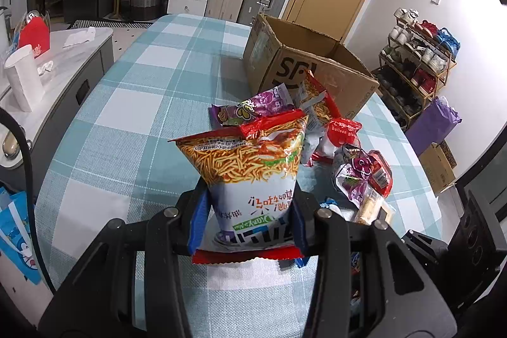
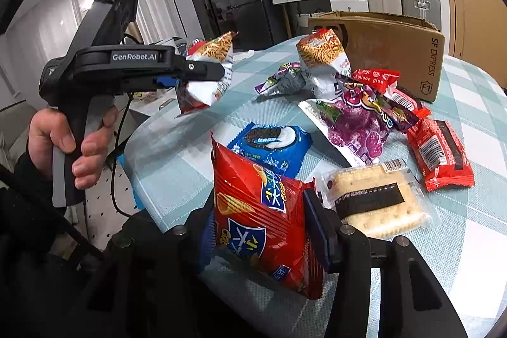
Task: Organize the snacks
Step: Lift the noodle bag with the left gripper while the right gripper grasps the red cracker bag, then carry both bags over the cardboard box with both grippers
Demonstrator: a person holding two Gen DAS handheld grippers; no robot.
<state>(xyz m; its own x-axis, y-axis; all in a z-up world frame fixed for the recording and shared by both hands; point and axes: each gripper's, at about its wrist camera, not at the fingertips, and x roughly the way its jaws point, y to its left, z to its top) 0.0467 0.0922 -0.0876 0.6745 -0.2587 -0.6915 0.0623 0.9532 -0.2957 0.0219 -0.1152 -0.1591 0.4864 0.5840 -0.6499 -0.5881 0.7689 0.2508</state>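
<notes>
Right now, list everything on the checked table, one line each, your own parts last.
Noodle-snack bags: two, orange and white; one in the left gripper, one by the box.
Red chip bag: one, in the right gripper.
Purple bags: two; one mid-pile, one behind.
Blue cookie pack: one, near table edge.
Cracker pack: one, clear, front right.
Red packs: two; right, by box.
Cardboard box: one, brown, far side.
Left gripper: black, clamped.
Right gripper: black, clamped.
Hand: one, on the left gripper's handle.
</notes>
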